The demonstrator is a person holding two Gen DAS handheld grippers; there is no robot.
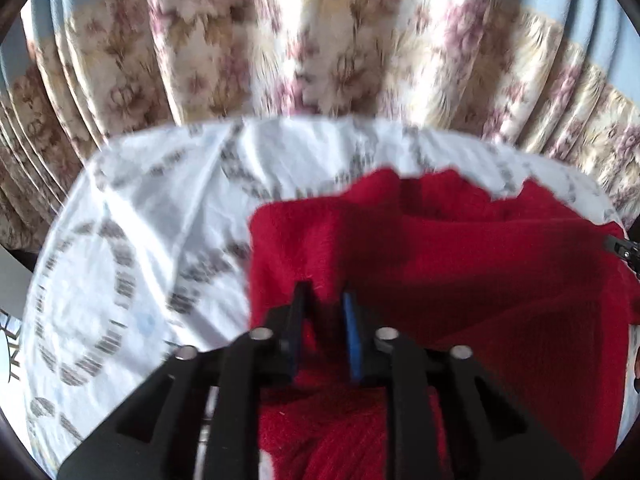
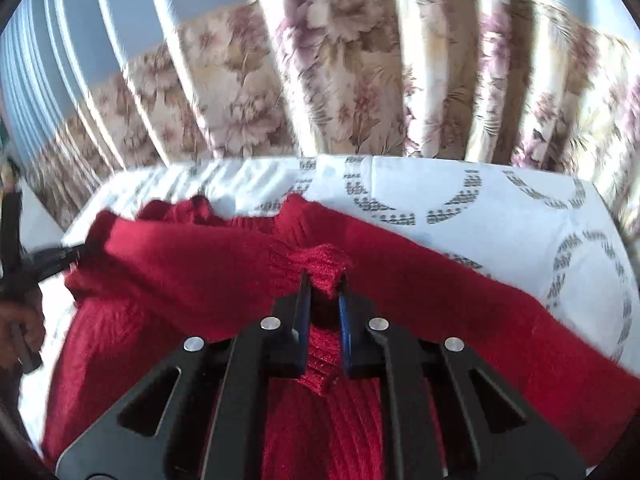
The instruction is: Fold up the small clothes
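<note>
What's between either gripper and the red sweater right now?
Nothing visible. The right gripper is already clamped on a ribbed cuff of the red sweater. The left gripper sits right on the knit, fabric between its fingers. Only the patterned white sheet lies around it.

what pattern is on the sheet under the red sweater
White sheet printed with grey rings made of small dashes, clearest in the right wrist view beyond the red sweater.
</note>
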